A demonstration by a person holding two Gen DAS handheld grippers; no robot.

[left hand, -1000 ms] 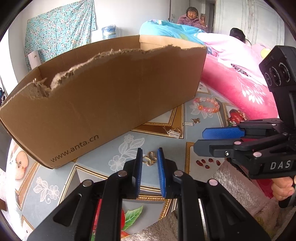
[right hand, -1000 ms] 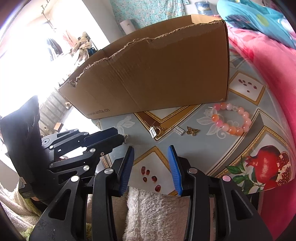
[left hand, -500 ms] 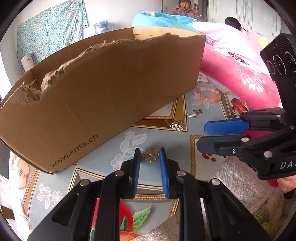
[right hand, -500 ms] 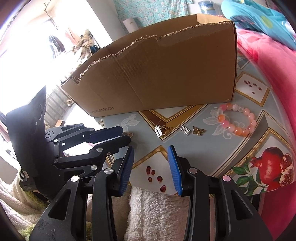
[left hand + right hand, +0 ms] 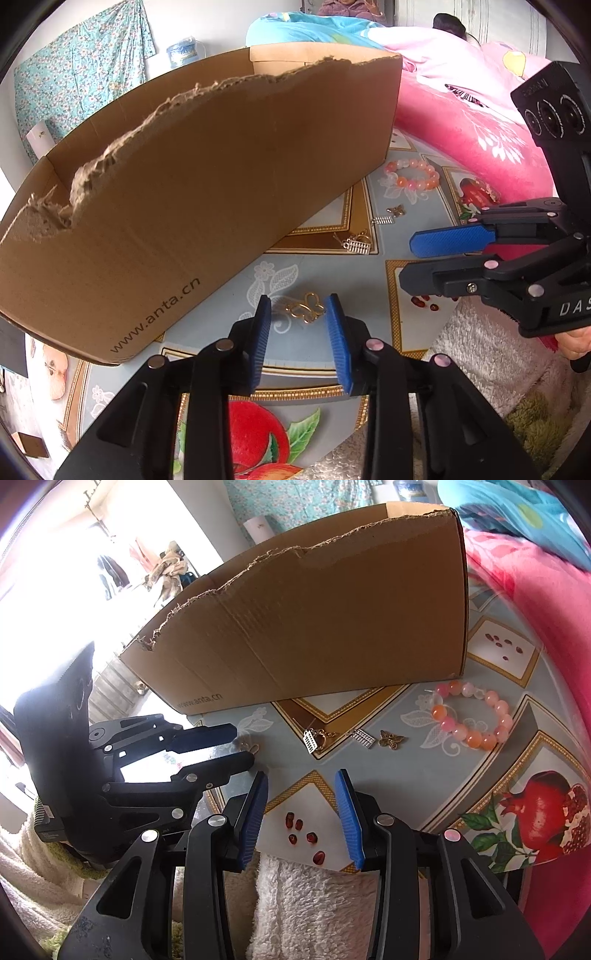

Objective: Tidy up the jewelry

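A gold butterfly charm (image 5: 306,312) lies on the patterned tablecloth between the tips of my left gripper (image 5: 298,306). Its jaws are opening and the blue pads stand clear of the charm on both sides. From the right wrist, the left gripper (image 5: 243,744) shows from the side with the charm (image 5: 251,746) at its tips. My right gripper (image 5: 301,779) hovers open over printed red seeds, holding nothing. Farther off lie a silver abacus charm with a gold ring (image 5: 314,738), a smaller abacus charm (image 5: 364,735), a bronze butterfly (image 5: 391,739) and a pink bead bracelet (image 5: 472,716).
A big torn cardboard box (image 5: 207,177) stands behind the jewelry and fills the back of the table. A pink quilt (image 5: 461,129) borders the right side. A fluffy white towel (image 5: 314,904) covers the near table edge. A person sits far in the background.
The left jaws have spread wider around the gold butterfly charm, which stays on the cloth. The left wrist rolled slightly. The right gripper has kept still.
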